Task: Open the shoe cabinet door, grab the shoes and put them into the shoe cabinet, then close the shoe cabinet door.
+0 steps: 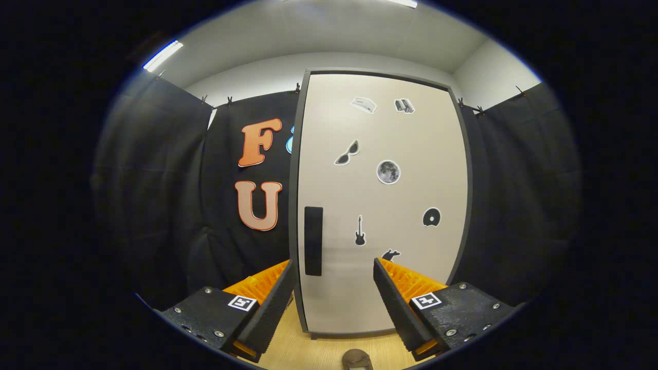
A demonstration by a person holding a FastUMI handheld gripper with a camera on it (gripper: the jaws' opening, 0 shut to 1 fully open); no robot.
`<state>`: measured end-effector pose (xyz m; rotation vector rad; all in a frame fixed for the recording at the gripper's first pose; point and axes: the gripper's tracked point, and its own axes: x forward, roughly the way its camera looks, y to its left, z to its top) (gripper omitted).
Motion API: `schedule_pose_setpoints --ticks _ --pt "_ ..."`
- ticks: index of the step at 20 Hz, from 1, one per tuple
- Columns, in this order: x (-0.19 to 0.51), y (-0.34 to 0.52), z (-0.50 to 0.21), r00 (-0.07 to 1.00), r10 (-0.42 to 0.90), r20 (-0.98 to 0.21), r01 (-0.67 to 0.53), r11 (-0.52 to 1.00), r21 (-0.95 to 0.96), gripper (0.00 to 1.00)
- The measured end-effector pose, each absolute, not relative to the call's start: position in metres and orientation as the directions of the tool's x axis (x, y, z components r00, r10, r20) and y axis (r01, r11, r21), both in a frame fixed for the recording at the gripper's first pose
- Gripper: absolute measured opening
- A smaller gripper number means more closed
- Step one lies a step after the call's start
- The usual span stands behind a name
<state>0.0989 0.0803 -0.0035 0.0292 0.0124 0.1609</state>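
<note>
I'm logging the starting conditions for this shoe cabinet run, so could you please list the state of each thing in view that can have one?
Tall beige shoe cabinet door with dark frame: closed, stickers on its face.
Black rectangular door handle: untouched, just beyond the left finger.
Gripper: open, fingers apart, holding nothing, facing the door.
Brown shoe: on the light wooden floor below the fingers, not yet picked up.

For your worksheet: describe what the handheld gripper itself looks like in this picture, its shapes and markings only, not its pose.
The gripper has two wedge-shaped jaws with ribbed, sawtooth inner faces. Each sits on a flat dark block fastened with shiny round screws and carries a small square black-and-white marker tag. Orange ridged plastic shows behind each.
</note>
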Motion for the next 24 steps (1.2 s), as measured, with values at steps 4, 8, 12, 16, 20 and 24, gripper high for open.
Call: schedule_pose_setpoints --ticks 4,8,12,16,20,24 --pt "0.139 0.108 -0.009 0.979 0.206 -0.013 -0.205 0.978 0.046 0.94" --pt "0.166 0.121 -0.021 0.980 0.197 -0.037 -0.196 0.980 0.037 0.94" --pt "0.186 0.128 -0.030 0.980 0.191 -0.059 -0.189 0.981 0.035 0.94" --pt "0.200 0.126 -0.033 0.983 0.173 -0.063 -0.170 0.984 0.043 0.93" --pt "0.212 0.123 -0.036 0.985 0.156 -0.075 -0.153 0.987 0.042 0.83" --pt "0.218 0.135 -0.038 0.981 0.176 -0.084 -0.171 0.983 0.068 0.56"
